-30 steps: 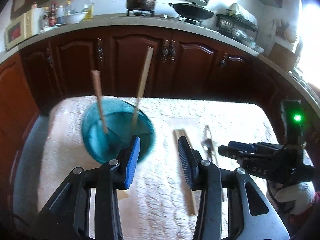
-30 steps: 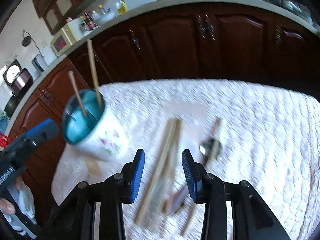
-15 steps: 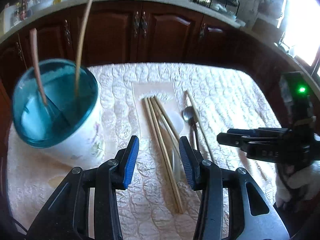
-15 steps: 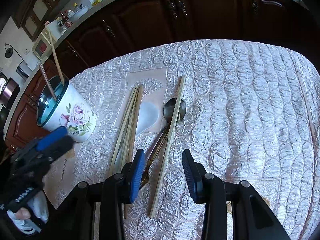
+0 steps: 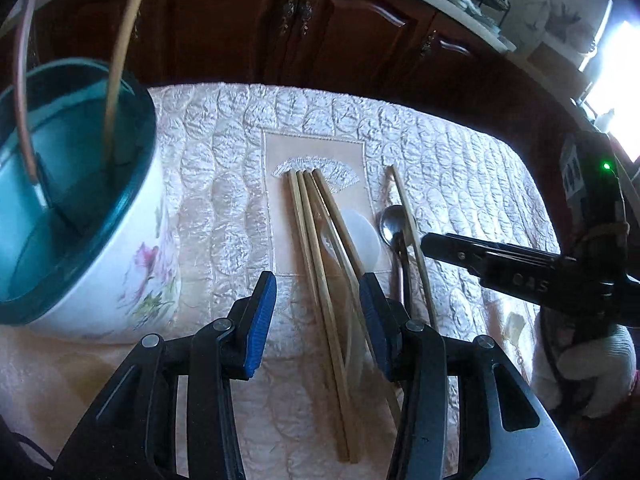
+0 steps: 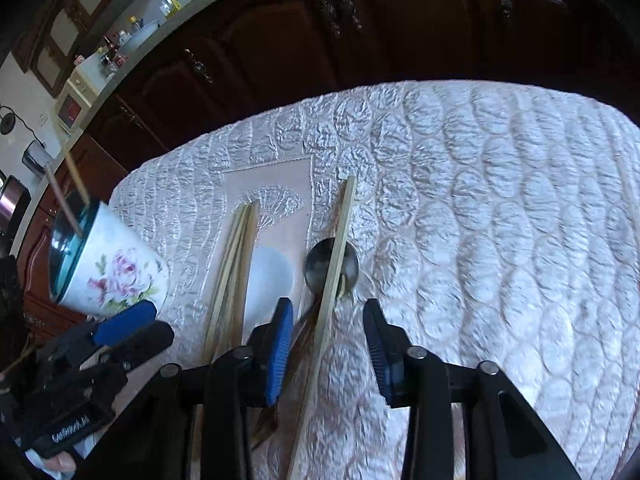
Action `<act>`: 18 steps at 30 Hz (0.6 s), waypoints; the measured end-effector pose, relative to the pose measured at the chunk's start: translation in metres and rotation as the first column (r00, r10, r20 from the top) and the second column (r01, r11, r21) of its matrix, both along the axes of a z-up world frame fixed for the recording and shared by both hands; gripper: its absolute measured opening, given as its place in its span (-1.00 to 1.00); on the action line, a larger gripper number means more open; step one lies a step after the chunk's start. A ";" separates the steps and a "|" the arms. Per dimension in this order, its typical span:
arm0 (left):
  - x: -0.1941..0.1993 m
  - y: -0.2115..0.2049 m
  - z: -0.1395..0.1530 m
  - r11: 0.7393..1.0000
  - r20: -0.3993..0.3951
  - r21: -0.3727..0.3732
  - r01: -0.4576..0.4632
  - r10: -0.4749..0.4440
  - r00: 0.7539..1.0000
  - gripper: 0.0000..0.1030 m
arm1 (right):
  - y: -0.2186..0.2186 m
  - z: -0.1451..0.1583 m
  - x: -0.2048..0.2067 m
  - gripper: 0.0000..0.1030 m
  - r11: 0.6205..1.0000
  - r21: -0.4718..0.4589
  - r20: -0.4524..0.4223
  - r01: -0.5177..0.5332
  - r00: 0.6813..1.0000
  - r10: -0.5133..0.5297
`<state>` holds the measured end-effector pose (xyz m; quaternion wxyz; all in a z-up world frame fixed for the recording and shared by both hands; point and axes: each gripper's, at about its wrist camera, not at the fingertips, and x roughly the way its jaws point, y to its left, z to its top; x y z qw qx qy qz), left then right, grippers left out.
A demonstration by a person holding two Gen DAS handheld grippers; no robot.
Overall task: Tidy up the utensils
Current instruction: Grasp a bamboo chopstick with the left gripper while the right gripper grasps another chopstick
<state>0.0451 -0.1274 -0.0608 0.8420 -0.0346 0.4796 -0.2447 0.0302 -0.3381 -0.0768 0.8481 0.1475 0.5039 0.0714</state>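
Since a second ago we have brought both grippers down toward the quilted cloth [image 5: 460, 148], so the utensils that lay far ahead now sit right under our fingers, and the flowered holder [image 5: 132, 272] has slid to the left edge of the left view. The holder stands on the cloth with two sticks leaning inside it, well apart from the loose utensils. A bundle of chopsticks [image 5: 316, 256] lies fanned along the cloth's plain panel, over a pale white spoon [image 5: 362, 236]. Just beside them, on the right, lie a metal spoon [image 6: 332, 266] and a single chopstick [image 6: 334, 264] crossing its bowl. Our left gripper [image 5: 318, 312] is spread, straddling the bundle without touching it. Our right gripper [image 6: 328, 344] is closing, the single chopstick between its pads, not yet pinched.
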 end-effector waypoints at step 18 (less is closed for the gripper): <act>0.016 -0.009 -0.032 0.999 -0.102 0.041 0.002 0.003 0.995 -0.91 | -0.033 -0.019 -0.031 -0.88 0.995 0.100 -0.058 0.008 0.998 -0.002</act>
